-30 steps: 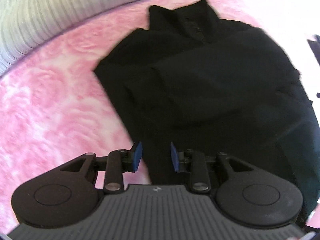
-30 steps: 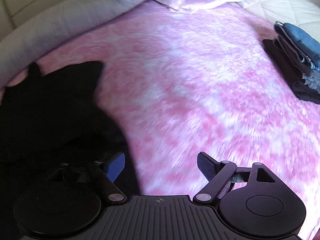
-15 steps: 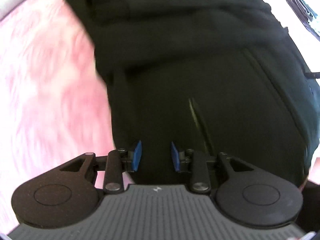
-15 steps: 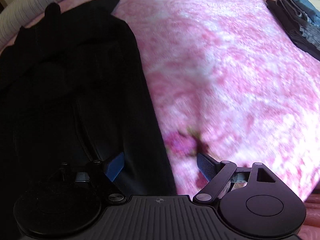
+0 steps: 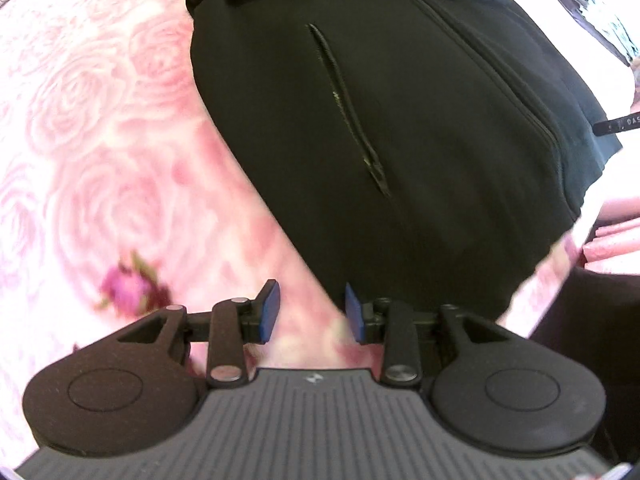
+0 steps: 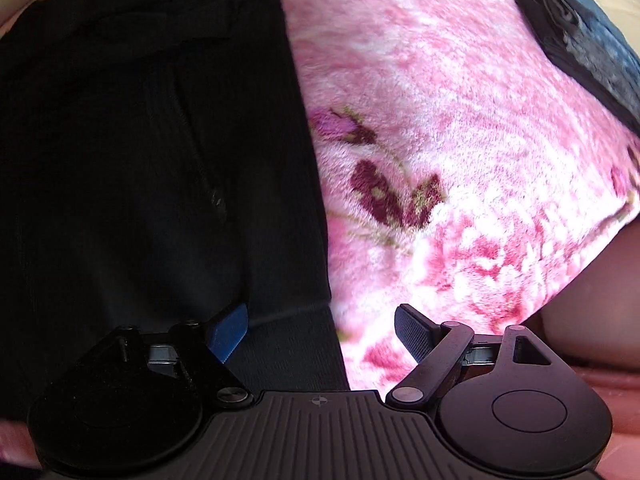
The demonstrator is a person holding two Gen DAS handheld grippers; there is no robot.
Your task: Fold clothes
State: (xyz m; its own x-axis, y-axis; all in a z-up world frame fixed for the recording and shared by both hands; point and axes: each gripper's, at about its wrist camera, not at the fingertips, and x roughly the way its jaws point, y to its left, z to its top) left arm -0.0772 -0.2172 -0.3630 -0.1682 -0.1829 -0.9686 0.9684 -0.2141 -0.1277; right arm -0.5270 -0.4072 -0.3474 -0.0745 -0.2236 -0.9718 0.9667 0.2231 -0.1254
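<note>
A: A bed is seen, covered by a pink rose-patterned blanket [image 5: 100,128], and both tools are pointed steeply down at it.

B: How are the tools set?

A: The left gripper [image 5: 310,312] is seen with its jaws opening; only blanket and the very edge of the black jacket [image 5: 400,140] lie between them, and nothing is pressed. The right gripper [image 6: 320,326] is held wide apart, with the jacket's ribbed hem corner below its gap, not clamped.

B: And where is the jacket laid?

A: It is spread flat on the blanket, hem nearest the tools, one bottom corner by each. A zipped pocket slit [image 5: 348,108] is seen on its front.

B: How is it expected to handle?

A: It is judged to be soft, thick and fairly light, limp enough to sag when lifted. The two hem corners are judged the best places to be pinched, so the hem can be carried up evenly.

B: Any containers?

A: None can be seen. A stack of folded clothes [image 6: 588,36] is laid on the blanket, well apart from the jacket.
</note>
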